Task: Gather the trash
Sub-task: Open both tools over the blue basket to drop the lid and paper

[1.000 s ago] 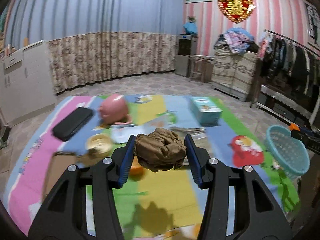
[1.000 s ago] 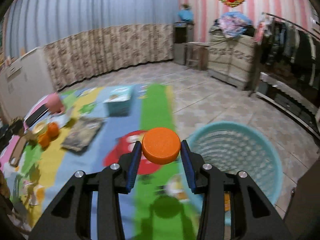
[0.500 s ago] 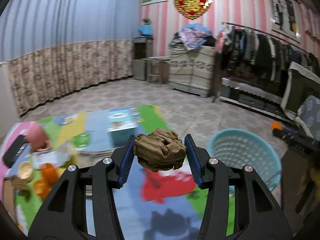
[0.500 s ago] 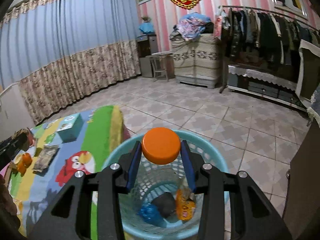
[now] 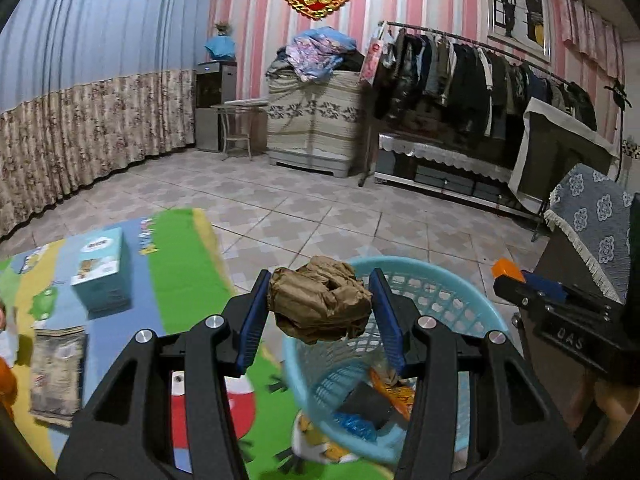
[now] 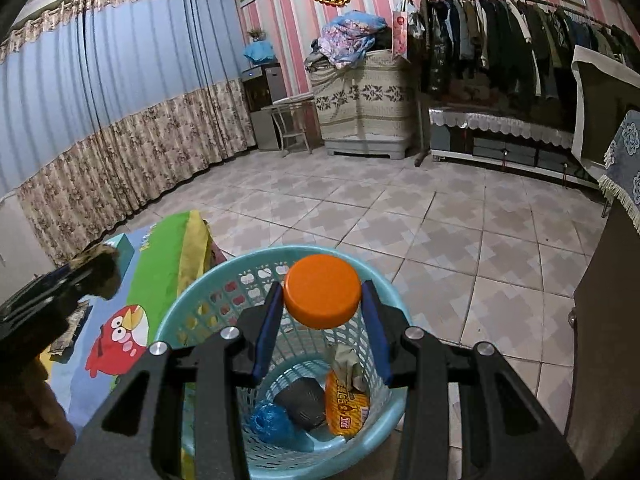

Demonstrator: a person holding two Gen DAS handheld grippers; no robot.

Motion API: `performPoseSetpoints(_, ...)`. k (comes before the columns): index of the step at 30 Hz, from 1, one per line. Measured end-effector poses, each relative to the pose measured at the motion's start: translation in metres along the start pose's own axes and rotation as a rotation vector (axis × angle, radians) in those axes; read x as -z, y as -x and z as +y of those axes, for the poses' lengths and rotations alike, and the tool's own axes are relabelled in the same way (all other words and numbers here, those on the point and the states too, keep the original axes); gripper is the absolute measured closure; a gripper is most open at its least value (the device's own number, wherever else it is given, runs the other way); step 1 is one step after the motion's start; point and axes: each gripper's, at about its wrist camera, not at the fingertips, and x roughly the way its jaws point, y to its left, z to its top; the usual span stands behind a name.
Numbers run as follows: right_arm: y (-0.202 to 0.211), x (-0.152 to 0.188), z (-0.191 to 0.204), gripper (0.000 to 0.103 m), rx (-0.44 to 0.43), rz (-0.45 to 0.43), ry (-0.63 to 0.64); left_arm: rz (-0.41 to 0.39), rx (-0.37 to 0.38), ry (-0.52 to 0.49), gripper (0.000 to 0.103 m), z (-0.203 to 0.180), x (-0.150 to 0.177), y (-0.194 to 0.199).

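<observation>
Tiled floor carries a perforated turquoise basket [image 6: 200, 304] below both tools. Right hand-held gripper [image 6: 322, 298] clamps a smooth orange lid [image 6: 322, 296]; only its view shows the wrappers inside clearly. Left hand-held gripper [image 5: 320, 304] clamps crumpled brown paper [image 5: 320, 304].

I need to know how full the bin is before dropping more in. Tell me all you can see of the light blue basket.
The basket is round, light blue plastic with a smooth rim and lattice walls. It stands upright on the tiled floor beside the play mat. At its bottom lie an orange snack packet, a dark lump, a blue wrapper and crumpled paper; most of it is unfilled. Nothing visibly touches the rim.
</observation>
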Motion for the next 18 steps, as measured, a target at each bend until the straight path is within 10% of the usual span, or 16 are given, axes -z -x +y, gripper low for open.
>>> performPoseSetpoints(7, -0.003, 0.001, -0.003, 0.063, 0.003, 0.006, 0.0, 0.034, 0.039, -0.004, 0.053, -0.012, -0.001, -0.036)
performPoseSetpoints(18, -0.019, 0.008, 0.001, 0.063, -0.004, 0.045, 0.017, -0.001, -0.053, 0.007, 0.021, 0.0, -0.012, -0.036)
